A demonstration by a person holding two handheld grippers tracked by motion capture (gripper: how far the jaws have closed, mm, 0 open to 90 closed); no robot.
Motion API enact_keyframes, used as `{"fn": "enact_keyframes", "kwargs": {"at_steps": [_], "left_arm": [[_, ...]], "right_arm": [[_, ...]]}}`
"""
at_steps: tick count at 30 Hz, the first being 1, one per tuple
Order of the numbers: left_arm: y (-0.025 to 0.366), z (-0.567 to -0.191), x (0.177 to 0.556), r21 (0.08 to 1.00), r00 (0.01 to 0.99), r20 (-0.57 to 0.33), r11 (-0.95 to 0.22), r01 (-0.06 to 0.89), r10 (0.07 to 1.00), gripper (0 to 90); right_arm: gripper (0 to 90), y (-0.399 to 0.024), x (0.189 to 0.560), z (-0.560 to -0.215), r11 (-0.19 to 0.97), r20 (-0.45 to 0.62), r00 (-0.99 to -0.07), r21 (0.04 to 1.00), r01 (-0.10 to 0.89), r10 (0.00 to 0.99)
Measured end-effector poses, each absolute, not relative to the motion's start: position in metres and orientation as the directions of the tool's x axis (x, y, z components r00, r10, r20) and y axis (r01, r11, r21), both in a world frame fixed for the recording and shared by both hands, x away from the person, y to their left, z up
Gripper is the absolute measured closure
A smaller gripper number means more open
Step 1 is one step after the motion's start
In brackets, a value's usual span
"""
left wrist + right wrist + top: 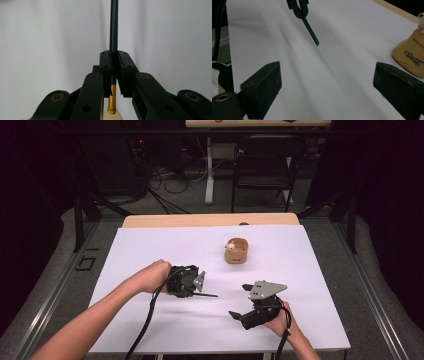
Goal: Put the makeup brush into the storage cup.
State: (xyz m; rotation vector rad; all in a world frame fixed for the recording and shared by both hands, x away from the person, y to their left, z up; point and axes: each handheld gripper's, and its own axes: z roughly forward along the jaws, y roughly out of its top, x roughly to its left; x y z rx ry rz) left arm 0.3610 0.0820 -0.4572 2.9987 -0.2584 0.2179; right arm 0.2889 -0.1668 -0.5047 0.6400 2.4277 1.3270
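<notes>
My left gripper (198,291) is shut on a thin dark blue pencil (210,295) that pokes out to the right, low over the white sheet (150,245). In the left gripper view the pads (106,62) clamp the pencil shaft (113,25), and a gold ferrule (112,100) shows behind them. My right gripper (241,301) stands open at the front right, jaws wide apart with nothing between them. In the right gripper view the pencil (310,31) slants down from the left gripper (298,6) at the top, well beyond the open right gripper (327,82).
A small tan cup (236,251) with a white item inside stands at the middle back of the sheet; dark lettering shows on the cup (410,57). A wooden table edge (210,220) runs behind. A black chair (265,160) stands beyond.
</notes>
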Motion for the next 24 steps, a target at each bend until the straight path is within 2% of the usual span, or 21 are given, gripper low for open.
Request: {"fn": "enact_keyframes", "kwargs": {"at_steps": [6, 9, 12, 14, 24], "left_arm": [[0.068, -0.458, 0.36, 0.108, 0.971, 0.133, -0.971, -0.213, -0.198, 83.0], [0.062, -0.457, 0.359, 0.103, 0.966, 0.151, -0.968, -0.228, -0.212, 83.0], [0.056, -0.456, 0.358, 0.104, 0.964, 0.149, -0.966, -0.237, -0.221, 83.0], [0.052, -0.457, 0.357, 0.104, 0.964, 0.133, -0.964, -0.243, -0.229, 83.0], [0.032, -0.459, 0.353, 0.095, 0.952, 0.127, -0.952, -0.29, -0.277, 83.0]], "right_arm": [[17.0, -0.158, 0.293, -0.505, 0.486, -0.058, -0.861, 0.843, 0.229, 0.506], [22.6, -0.155, 0.294, -0.504, 0.493, -0.061, -0.863, 0.84, 0.228, 0.502], [30.0, -0.152, 0.295, -0.504, 0.497, -0.065, -0.863, 0.838, 0.225, 0.501], [39.5, -0.151, 0.295, -0.505, 0.504, -0.07, -0.86, 0.833, 0.228, 0.505], [60.5, -0.146, 0.295, -0.51, 0.542, -0.067, -0.877, 0.807, 0.232, 0.476]]}}
